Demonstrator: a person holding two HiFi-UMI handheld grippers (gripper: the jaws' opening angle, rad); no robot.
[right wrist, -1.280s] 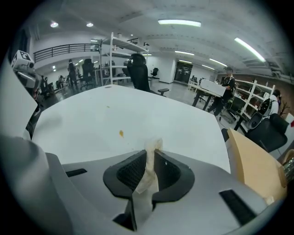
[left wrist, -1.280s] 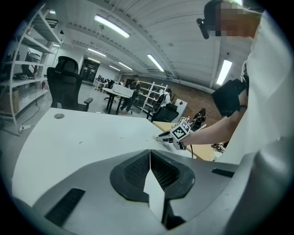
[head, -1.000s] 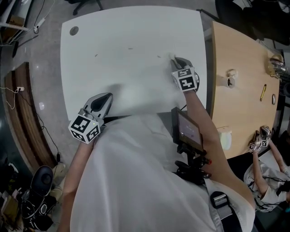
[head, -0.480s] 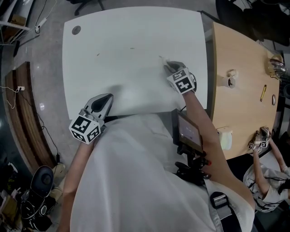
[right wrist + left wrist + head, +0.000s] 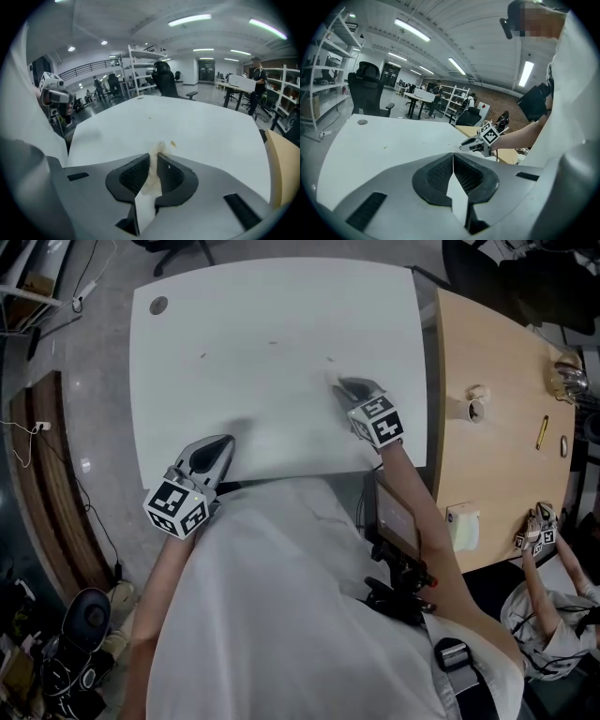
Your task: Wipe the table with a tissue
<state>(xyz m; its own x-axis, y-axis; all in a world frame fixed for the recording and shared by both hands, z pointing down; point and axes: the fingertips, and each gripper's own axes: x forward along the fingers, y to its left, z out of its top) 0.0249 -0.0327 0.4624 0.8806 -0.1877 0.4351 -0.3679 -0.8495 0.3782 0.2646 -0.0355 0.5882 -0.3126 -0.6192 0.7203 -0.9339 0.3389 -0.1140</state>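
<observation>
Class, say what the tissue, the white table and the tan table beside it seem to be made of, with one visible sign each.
The tissue looks like soft paper: a crumpled, cream, fibrous wad. The white table is probably laminate: smooth, even, faintly glossy. The tan table looks like wood or wood-look laminate, matte; its grain is too faint to tell which.

A white table (image 5: 281,296) — a few small dark specks (image 5: 274,342) scattered on its far half, a round grey cap (image 5: 158,306) near one corner.
</observation>
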